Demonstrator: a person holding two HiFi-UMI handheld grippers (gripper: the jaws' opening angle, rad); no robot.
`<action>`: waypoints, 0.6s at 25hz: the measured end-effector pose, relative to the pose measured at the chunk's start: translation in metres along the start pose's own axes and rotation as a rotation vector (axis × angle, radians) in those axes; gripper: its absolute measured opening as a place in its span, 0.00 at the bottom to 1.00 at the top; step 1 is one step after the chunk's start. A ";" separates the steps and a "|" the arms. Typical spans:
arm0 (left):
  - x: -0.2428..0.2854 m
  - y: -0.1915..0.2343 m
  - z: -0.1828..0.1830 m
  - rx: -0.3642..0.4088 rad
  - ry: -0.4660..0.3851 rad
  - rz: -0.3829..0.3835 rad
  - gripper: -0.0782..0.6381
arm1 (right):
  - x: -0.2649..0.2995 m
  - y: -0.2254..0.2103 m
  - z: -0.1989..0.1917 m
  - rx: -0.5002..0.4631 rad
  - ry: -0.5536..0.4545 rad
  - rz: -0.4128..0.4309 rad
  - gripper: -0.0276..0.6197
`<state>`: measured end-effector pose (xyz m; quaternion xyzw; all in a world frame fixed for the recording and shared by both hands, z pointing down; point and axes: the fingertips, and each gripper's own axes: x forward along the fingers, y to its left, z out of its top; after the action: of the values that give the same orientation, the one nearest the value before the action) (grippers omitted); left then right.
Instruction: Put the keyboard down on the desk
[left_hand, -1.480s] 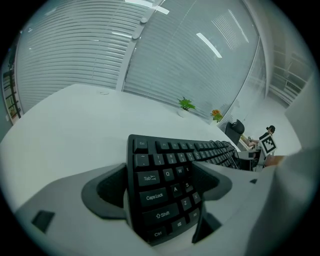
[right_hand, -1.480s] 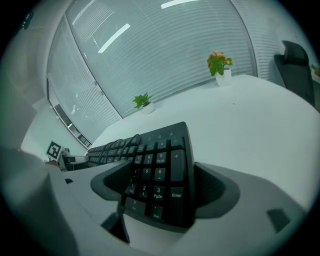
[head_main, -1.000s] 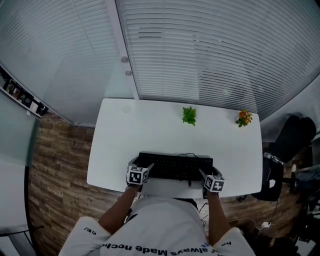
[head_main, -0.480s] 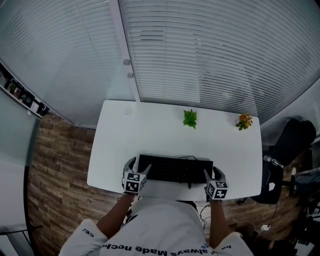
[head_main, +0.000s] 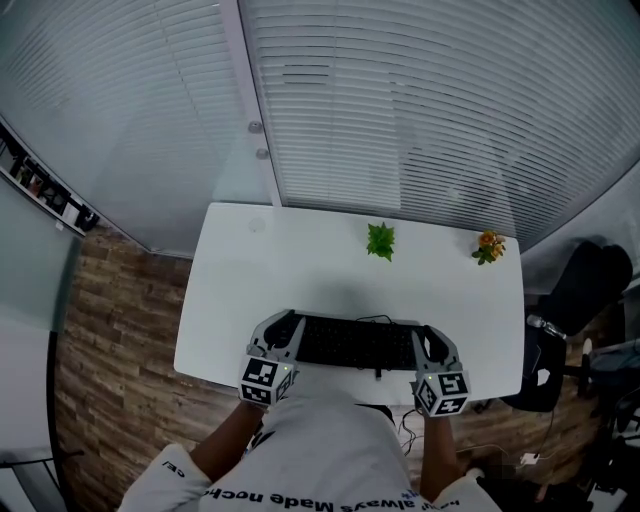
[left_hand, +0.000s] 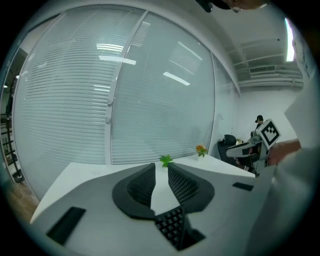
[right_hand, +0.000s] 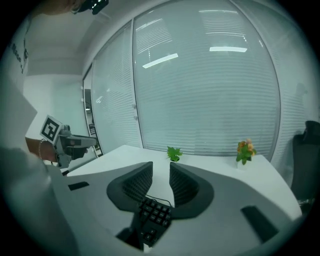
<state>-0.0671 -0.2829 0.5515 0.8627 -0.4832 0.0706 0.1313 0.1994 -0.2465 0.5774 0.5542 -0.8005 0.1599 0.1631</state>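
A black keyboard (head_main: 356, 343) hangs level over the near edge of the white desk (head_main: 300, 262). My left gripper (head_main: 281, 336) is shut on its left end and my right gripper (head_main: 429, 345) on its right end. Both pairs of jaws have just been closing, each with a keyboard end between them. In the left gripper view the keyboard's end (left_hand: 173, 226) sits deep between the pads of the left gripper (left_hand: 161, 171). The right gripper view shows the other end (right_hand: 153, 216) low between the pads of the right gripper (right_hand: 161, 168). Each gripper's tips stand a narrow gap apart.
A small green plant (head_main: 380, 240) and an orange-flowered plant (head_main: 487, 245) stand along the desk's far edge, below the blinds. A thin cable runs off the keyboard's back. A black chair (head_main: 585, 276) stands to the right of the desk.
Both grippers closed on the keyboard's ends and rose toward the camera. The keyboard came up off the desk with them.
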 end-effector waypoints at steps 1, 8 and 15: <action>-0.001 -0.006 0.011 -0.012 -0.019 -0.019 0.24 | -0.003 0.006 0.011 0.000 -0.012 0.015 0.22; -0.016 -0.040 0.079 0.018 -0.143 -0.098 0.20 | -0.026 0.040 0.071 -0.082 -0.085 0.069 0.17; -0.035 -0.064 0.117 0.062 -0.209 -0.136 0.18 | -0.054 0.067 0.121 -0.118 -0.162 0.110 0.11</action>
<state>-0.0315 -0.2564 0.4208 0.8998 -0.4323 -0.0141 0.0582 0.1441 -0.2321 0.4406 0.5098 -0.8483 0.0761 0.1212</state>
